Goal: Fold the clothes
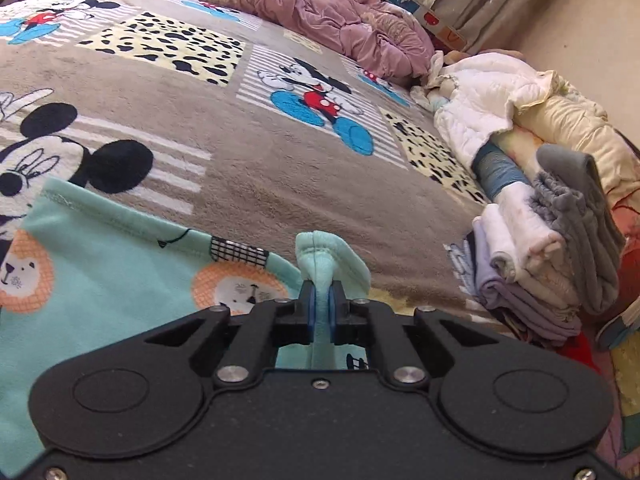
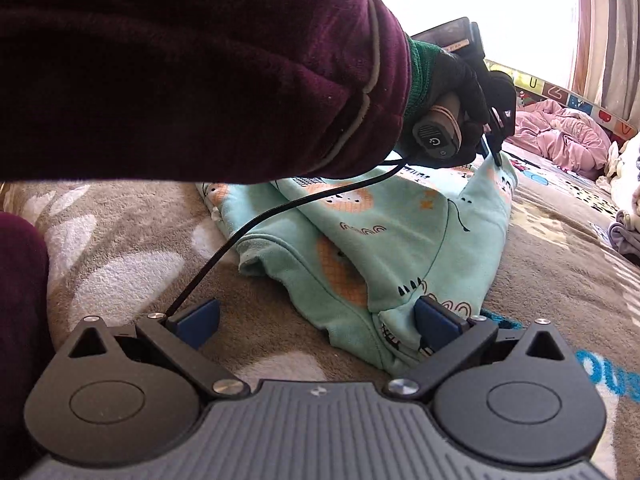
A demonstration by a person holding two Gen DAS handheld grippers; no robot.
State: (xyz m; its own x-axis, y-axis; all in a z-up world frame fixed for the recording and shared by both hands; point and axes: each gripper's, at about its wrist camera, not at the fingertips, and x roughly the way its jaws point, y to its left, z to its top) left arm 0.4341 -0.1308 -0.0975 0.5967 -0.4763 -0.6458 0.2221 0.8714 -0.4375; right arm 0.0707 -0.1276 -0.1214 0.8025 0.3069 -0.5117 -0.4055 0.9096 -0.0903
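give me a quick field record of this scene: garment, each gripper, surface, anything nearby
garment: mint-green lion-print fleece garment, partly folded
left gripper: shut on a pinched fold of the garment
right gripper: open, one finger on the garment's near edge
surface: brown Mickey Mouse plush blanket
nearby: stack of folded clothes, pink quilted duvet
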